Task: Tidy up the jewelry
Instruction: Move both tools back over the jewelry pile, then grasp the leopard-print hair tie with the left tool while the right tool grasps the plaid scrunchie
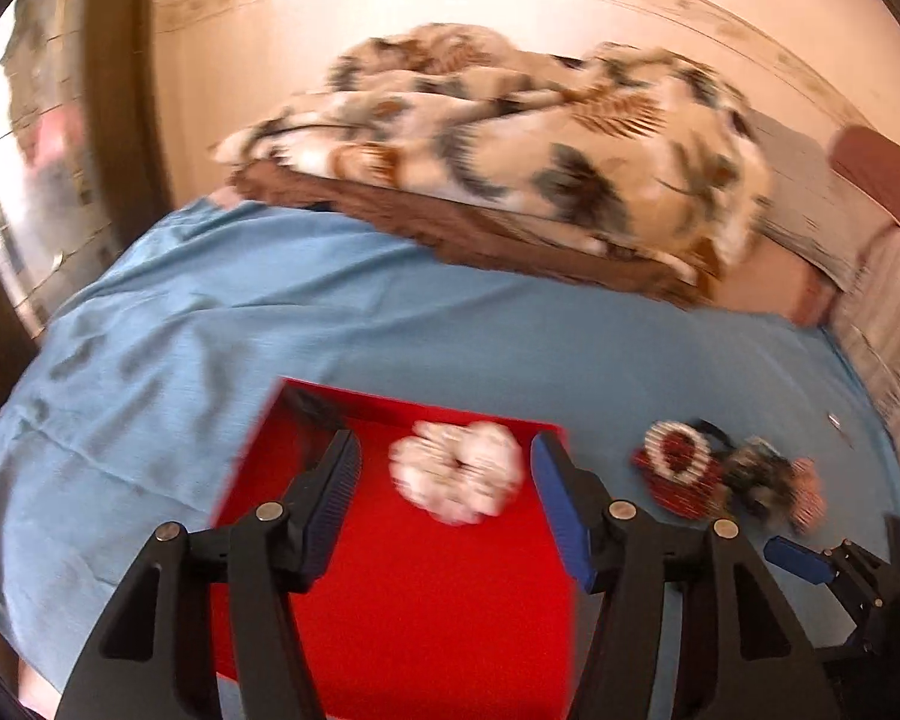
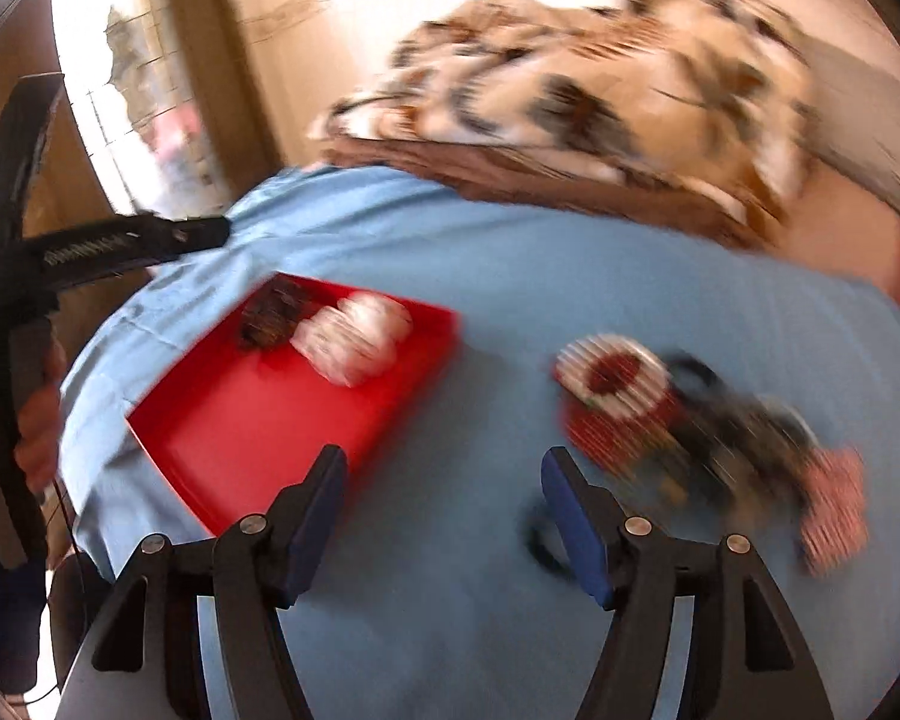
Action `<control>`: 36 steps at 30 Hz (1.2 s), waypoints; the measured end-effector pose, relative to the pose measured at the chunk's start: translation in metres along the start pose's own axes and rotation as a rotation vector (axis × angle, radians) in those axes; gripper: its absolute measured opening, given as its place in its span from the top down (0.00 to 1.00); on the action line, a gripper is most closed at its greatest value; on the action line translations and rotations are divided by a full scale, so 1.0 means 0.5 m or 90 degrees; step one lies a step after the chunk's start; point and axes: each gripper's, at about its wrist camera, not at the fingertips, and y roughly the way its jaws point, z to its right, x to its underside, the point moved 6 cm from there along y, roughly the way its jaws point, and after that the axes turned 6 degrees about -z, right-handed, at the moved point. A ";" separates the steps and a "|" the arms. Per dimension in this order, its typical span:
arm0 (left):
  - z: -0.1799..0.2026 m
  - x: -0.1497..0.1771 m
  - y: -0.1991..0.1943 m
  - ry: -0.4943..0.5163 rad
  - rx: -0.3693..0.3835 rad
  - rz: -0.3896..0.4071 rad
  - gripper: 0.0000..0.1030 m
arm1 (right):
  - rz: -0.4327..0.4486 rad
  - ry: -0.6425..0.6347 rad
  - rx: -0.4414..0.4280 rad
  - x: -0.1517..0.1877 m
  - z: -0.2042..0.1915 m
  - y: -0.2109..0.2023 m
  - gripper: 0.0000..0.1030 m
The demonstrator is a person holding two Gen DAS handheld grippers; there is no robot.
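Observation:
A red tray lies on the blue sheet. A white beaded jewelry piece lies in it, with a dark piece at its far corner. My left gripper is open and empty above the tray, its jaws either side of the white piece. A pile of jewelry lies right of the tray: a red and white beaded piece, dark pieces and a pink and white piece. My right gripper is open and empty over the sheet between the tray and the pile.
A patterned blanket is heaped on a brown cover at the back of the bed. The right gripper's blue finger shows at the left view's lower right. A hand holds the left gripper's body at the right view's left edge.

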 end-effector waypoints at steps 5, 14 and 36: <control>0.114 0.040 0.017 0.033 0.046 -0.033 0.43 | -0.011 0.077 0.068 0.096 0.160 -0.070 0.30; 0.272 0.109 0.098 0.087 0.092 -0.112 0.43 | 0.001 0.165 0.148 0.169 0.345 -0.131 0.30; 0.418 0.136 0.270 0.091 0.170 -0.225 0.93 | -0.012 0.220 0.168 0.101 0.491 0.011 0.45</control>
